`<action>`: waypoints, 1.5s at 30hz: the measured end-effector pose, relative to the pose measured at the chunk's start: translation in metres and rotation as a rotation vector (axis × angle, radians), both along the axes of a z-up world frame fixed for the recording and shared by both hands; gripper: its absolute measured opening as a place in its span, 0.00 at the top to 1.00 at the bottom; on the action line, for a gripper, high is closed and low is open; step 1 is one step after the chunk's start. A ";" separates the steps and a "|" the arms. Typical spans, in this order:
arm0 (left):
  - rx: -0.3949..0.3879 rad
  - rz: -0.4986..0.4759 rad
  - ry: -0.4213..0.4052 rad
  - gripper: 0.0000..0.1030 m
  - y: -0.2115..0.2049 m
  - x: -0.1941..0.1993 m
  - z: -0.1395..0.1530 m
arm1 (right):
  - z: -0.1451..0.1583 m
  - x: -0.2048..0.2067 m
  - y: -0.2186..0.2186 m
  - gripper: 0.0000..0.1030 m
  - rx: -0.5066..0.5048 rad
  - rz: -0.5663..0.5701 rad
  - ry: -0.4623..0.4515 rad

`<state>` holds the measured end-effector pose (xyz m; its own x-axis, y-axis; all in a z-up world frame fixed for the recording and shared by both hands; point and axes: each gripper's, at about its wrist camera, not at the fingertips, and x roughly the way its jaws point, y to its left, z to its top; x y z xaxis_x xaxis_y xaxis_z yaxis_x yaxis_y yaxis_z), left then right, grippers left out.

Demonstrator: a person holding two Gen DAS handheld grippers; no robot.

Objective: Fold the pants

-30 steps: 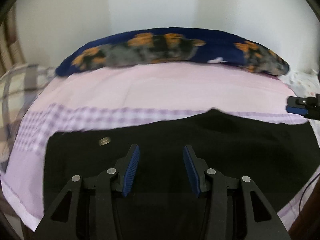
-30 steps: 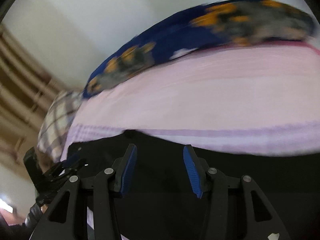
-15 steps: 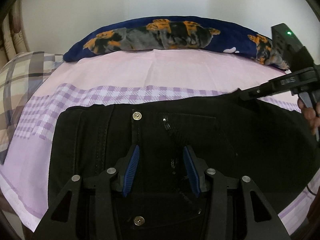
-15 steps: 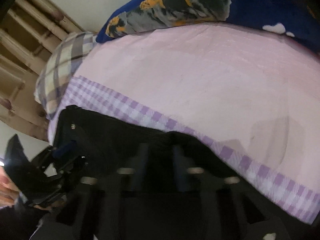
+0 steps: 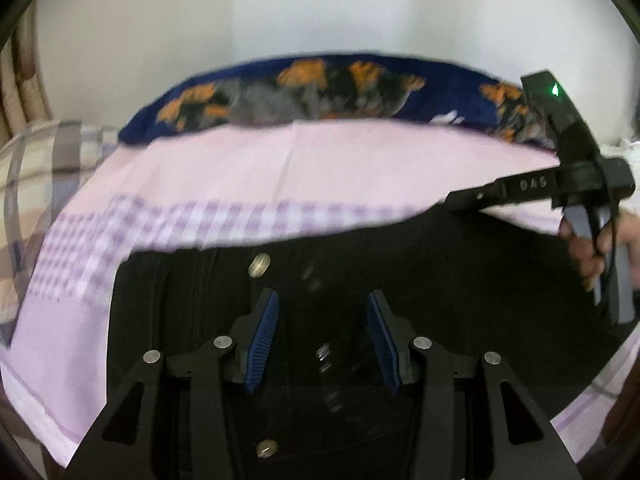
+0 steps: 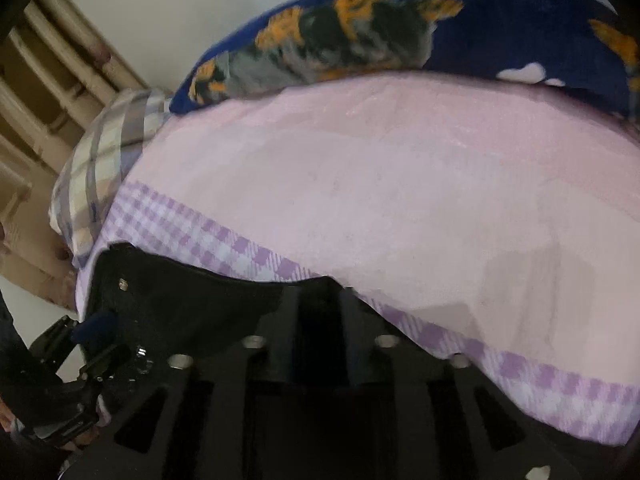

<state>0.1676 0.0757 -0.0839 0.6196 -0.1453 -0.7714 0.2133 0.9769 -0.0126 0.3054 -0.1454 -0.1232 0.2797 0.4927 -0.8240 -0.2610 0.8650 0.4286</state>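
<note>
Black pants (image 5: 460, 280) lie flat on the pink bed sheet (image 5: 320, 168), waistband and metal button (image 5: 259, 265) toward the left. My left gripper (image 5: 323, 336) is open and empty, hovering just above the pants near the fly. My right gripper (image 6: 320, 312) is shut on the far edge of the pants (image 6: 192, 300), its fingers buried in black cloth. It also shows in the left wrist view (image 5: 480, 198), pinching that edge at the right.
A navy pillow with orange and grey print (image 5: 320, 92) lies along the far side of the bed against a white wall. A plaid pillow (image 5: 36, 160) sits at the left by a wooden headboard (image 6: 48, 80). The sheet has a purple checked band (image 5: 192, 224).
The right gripper has stayed shut on the far pants edge. The left gripper has shifted slightly and the view is blurred by motion; it stays open above the fly.
</note>
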 end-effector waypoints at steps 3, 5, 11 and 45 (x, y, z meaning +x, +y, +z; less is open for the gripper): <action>-0.048 -0.093 -0.006 0.54 -0.029 0.010 0.015 | 0.022 -0.014 -0.027 0.74 0.035 -0.080 -0.050; -0.068 -0.161 0.000 0.54 -0.054 0.019 0.017 | 0.035 -0.030 -0.053 0.74 0.042 -0.131 -0.078; -0.127 -0.334 0.067 0.54 -0.127 0.044 0.002 | 0.030 -0.078 -0.114 0.73 -0.012 -0.231 -0.036; -0.105 -0.357 0.182 0.54 -0.181 0.002 -0.015 | 0.062 -0.255 -0.317 0.68 0.002 -0.847 -0.017</action>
